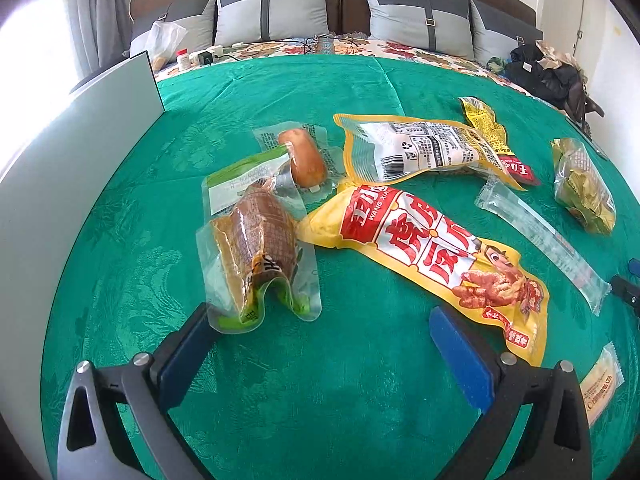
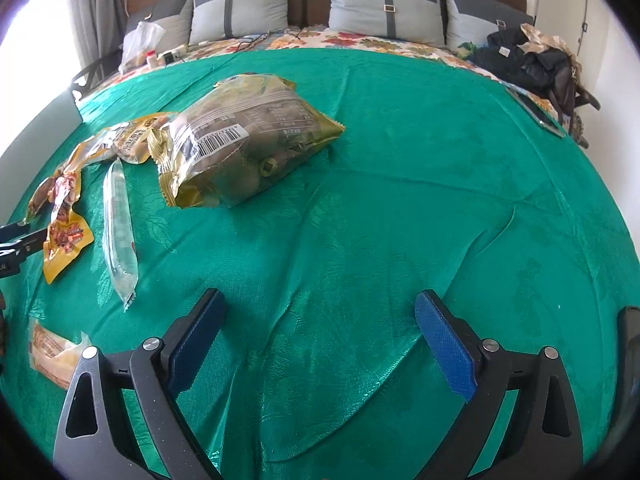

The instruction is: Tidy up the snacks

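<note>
Snacks are lying scattered on the green bedspread [image 1: 320,380]; left claw [image 1: 320,340] is hovering spread wide and holding nothing, its left pad just beside the brown snack pack [image 1: 256,248], its right pad beside the long yellow bag [image 1: 432,252]; right claw [image 2: 320,332] is also sitting spread and empty over bare cloth; the olive bag [image 2: 248,148] is lying well ahead of it, the clear tube pack [image 2: 118,224] to its left.

Green-covered bed [image 2: 400,200], 4 grey pillows [image 1: 272,10], brown headboard [image 1: 344,8], bright curtained window [image 1: 24,48].
</note>
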`<state>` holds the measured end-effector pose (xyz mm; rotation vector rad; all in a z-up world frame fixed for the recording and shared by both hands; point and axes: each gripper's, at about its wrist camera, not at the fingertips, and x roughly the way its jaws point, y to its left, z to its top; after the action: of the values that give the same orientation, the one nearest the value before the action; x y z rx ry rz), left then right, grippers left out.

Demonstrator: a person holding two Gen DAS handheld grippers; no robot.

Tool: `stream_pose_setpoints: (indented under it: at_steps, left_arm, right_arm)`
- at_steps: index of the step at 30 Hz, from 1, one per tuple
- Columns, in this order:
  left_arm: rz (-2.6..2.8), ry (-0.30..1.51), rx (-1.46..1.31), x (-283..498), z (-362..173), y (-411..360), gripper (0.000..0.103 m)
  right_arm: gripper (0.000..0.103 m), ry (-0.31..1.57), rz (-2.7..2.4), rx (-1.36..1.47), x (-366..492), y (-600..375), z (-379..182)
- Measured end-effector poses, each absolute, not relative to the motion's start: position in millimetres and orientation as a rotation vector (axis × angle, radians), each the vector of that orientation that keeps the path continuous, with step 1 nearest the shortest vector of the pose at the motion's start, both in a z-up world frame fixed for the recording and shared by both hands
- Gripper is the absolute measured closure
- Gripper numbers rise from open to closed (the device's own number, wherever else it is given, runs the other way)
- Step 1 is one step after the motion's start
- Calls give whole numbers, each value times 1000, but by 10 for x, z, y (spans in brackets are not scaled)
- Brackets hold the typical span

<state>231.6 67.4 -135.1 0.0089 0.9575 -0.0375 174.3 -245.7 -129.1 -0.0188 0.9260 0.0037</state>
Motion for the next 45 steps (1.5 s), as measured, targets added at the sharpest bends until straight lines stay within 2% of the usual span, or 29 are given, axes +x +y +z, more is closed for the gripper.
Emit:
stream_pose_setpoints:
  at_steps: [19,24,29,34,35,37,39,42,45]
  left_arm:
    - [-41,958,12,2273,-1348,676,0]
    - [-109,1076,51,1968,-1308,721,0]
    - [-117,1037,-92,1832,-984,1063,0]
    - [-73,999,-198,2309,-715,1227,1]
    - [-81,1029,-170,2448,-741,1170,5]
    - [-63,1110,-87,2714,-862,1042,19]
    - [-35,1186,-78,2884,-1050,1014,48]
    - [-31,1147,-78,2877,-1084,1016,62]
    - [-66,1141,-59,2725,-1068,1041,65]
  right_arm:
    - [4,927,4,-19,1747,-2452,-1298]
    - [3,928,4,-19,1740,-2436,-1303]
    - [3,928,4,-19,1741,-2436,-1302]
    - [3,928,4,-19,1740,-2435,-1302]
    - [3,928,4,-19,1741,-2436,-1302]
    - [3,928,4,-18,1740,-2436,-1302]
    - [3,928,4,-18,1740,-2435,-1302]
    - [3,928,3,-18,1740,-2435,-1302]
    - [3,928,4,-18,1740,-2437,-1302]
